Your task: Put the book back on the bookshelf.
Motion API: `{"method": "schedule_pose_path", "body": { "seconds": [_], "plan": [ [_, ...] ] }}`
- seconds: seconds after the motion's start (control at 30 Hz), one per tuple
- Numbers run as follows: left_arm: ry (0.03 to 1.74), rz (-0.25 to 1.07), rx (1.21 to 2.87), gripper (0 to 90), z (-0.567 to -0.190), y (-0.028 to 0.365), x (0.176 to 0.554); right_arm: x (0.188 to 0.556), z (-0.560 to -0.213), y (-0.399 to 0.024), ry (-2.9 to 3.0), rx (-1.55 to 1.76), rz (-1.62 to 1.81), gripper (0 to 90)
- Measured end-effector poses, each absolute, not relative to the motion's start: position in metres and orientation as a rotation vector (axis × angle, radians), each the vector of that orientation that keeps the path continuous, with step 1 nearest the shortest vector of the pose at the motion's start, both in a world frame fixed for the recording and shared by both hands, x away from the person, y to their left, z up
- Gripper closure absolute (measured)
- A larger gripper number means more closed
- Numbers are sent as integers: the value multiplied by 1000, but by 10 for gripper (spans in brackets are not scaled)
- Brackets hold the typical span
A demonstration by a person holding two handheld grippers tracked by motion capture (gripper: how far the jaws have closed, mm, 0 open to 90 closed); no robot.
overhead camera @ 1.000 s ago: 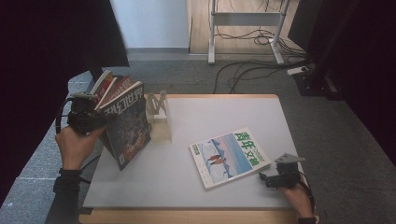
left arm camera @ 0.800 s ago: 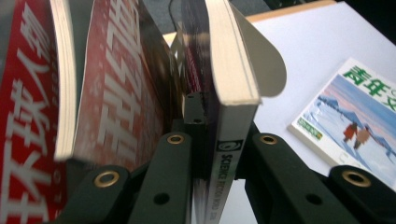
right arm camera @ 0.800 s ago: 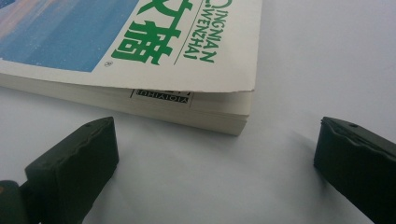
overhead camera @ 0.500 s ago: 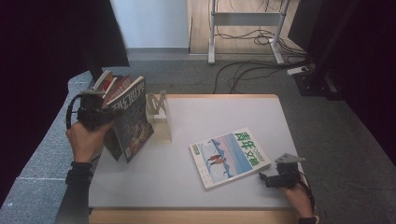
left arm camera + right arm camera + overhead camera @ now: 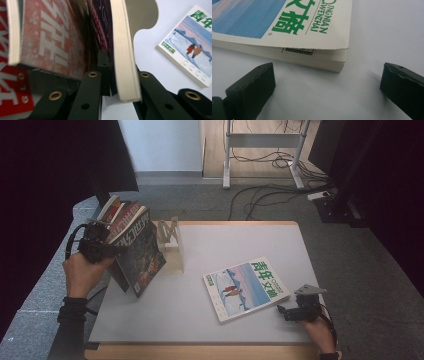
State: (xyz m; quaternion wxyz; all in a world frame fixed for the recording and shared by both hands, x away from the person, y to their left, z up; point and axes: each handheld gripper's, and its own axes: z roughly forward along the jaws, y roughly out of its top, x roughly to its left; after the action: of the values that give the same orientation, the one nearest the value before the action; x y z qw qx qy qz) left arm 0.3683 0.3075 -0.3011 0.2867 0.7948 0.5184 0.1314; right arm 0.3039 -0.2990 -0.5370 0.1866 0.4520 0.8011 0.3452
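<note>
Dark-covered book (image 5: 140,255): clamped between the fingers of the left gripper (image 5: 100,245), held tilted above the left edge of the bench (image 5: 240,240), lower corner over the bench top; white page block (image 5: 123,57) seen close up in the left gripper view, pinched between the two black fingers (image 5: 92,95), cover lettering blurred and cut off by the frame. Further books (image 5: 120,212) behind it at the far left: red and white covers, leaning, count hard to make out, lower parts hidden by the held book and the left hand (image 5: 82,272). White stand (image 5: 170,240): upright on the bench just right of the held book, shape partly hidden by it; rounded pale edge (image 5: 142,17) in the left gripper view. Magazine (image 5: 246,287): flat on the bench, right of centre, blue-and-white cover with green characters, near corner slightly curled (image 5: 332,47) in the right gripper view. Right gripper (image 5: 295,311): resting at the bench's near right edge, just beside the magazine's corner, fingers (image 5: 252,87) wide apart, holding nothing, not touching the magazine. Cables (image 5: 260,195) on the floor beyond the bench.
</note>
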Motion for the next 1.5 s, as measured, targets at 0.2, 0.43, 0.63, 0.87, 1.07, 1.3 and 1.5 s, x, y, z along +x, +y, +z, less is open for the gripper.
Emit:
{"method": "schedule_pose_path", "body": {
  "seconds": [0.2,0.43,0.63,0.87,1.07,1.3,1.5],
  "plan": [
    [1381,419,2067,829,-301,312,368,304,-537,-299,2255,1273,972,0],
    [1375,463,2027,829,-298,311,371,304,-537,-299,2258,1273,973,0],
    [1368,481,1981,828,-300,310,375,304,-537,-299,2258,1272,973,0],
    [1340,458,1963,827,-311,306,379,304,-537,-299,2258,1271,973,0],
    [1309,406,2006,820,-320,311,370,304,-537,-299,2255,1273,973,0],
    [1289,410,1984,806,-327,317,362,304,-537,-299,2257,1270,972,0],
    [1256,391,1997,729,-334,315,355,304,-537,-299,2256,1270,973,0]
  ]
}}
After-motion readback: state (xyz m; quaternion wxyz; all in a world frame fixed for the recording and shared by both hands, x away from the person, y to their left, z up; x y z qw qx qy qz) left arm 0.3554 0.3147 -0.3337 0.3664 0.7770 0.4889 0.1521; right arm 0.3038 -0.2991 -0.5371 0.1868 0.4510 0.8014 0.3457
